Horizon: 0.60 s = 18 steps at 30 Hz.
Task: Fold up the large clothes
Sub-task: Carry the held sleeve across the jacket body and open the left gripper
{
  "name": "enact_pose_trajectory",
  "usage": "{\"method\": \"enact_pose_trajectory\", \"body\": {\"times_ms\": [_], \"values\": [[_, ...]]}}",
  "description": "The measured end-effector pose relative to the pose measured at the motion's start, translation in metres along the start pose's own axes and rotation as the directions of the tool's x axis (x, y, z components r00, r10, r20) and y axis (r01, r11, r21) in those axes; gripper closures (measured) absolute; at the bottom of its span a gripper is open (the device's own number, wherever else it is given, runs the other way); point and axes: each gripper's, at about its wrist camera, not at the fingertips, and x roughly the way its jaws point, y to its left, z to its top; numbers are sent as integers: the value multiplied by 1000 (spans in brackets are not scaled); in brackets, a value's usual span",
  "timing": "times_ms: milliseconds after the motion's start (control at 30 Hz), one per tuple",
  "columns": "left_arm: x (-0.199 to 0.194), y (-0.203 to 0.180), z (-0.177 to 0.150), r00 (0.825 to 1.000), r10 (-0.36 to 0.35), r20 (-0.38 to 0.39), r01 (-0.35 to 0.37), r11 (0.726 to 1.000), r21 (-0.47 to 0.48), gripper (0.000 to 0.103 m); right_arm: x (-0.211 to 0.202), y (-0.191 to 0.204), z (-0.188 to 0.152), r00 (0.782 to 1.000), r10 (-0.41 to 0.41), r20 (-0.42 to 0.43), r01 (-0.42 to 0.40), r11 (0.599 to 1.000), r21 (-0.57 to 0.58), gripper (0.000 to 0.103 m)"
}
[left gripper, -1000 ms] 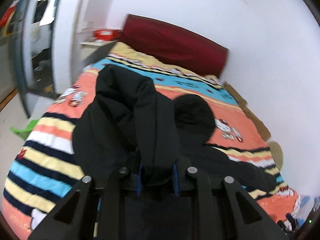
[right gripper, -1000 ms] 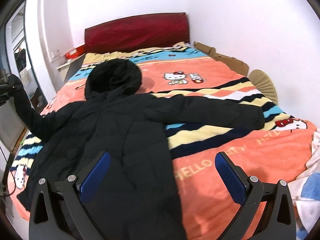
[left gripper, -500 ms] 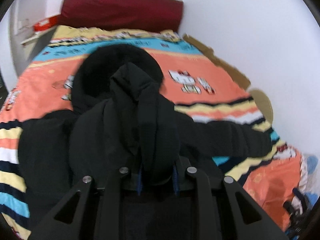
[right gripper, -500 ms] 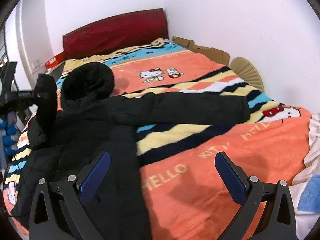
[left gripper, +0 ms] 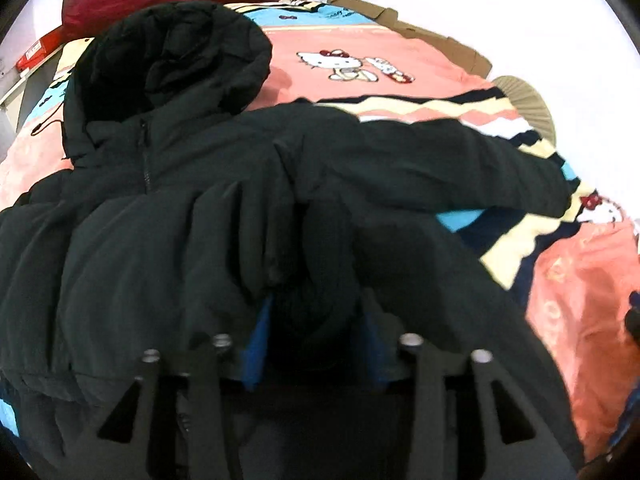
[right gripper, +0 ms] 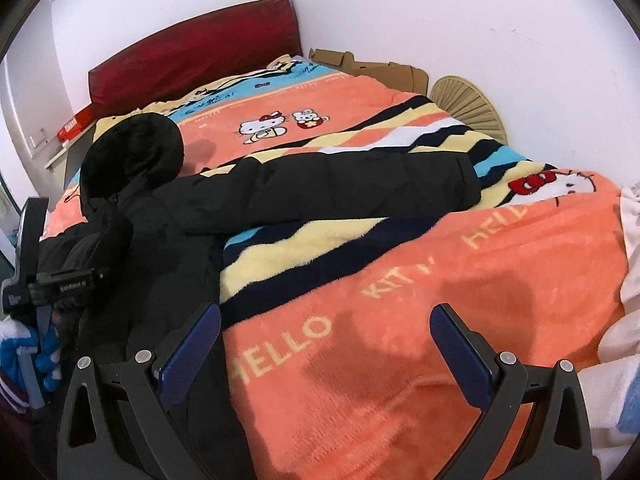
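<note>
1. Carried across since the earlier frame, the left sleeve (left gripper: 320, 264) now lies on the jacket's chest; the left gripper (left gripper: 316, 344) has just been opening, its blue fingers (left gripper: 256, 344) apart around the cuff.
2. Right gripper (right gripper: 324, 344): fingers wide apart over the bed (right gripper: 440, 300), holding nothing.
3. Only the right view shows the left gripper from outside.
4. Black hooded jacket (right gripper: 168, 216): front up, right sleeve (right gripper: 340, 188) outstretched.

Two black hand-held grippers with blue pads

The right hand-held gripper (right gripper: 324, 348) has black angular skeleton arms with triangular cut-outs, silver round screws at the pivots and dark blue flat pads. The left hand-held gripper (left gripper: 316, 344) is built alike; from the right wrist view its body bears small white lettering, beside a blue-and-white glove (right gripper: 46, 350).
</note>
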Motion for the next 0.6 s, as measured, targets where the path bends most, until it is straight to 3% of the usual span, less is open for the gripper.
{"method": "enact_pose_trajectory", "body": {"times_ms": [233, 400, 533, 600], "values": [[-63, -4, 7, 996, -9, 89, 7, 1000, 24, 52, -24, 4, -5, 1000, 14, 17, -14, 1000, -5, 0], [-135, 4, -6, 984, 23, 179, -29, 999, 29, 52, -61, 14, -6, 997, 41, 63, -39, 999, -21, 0], [-197, 24, -29, 969, 123, 213, -139, 988, 64, 52, -92, 36, -8, 992, 81, 99, -73, 994, -77, 0], [-234, 45, -47, 954, 189, 232, -208, 976, 59, 52, -102, 48, -9, 989, 102, 108, -91, 991, -103, 0]]}}
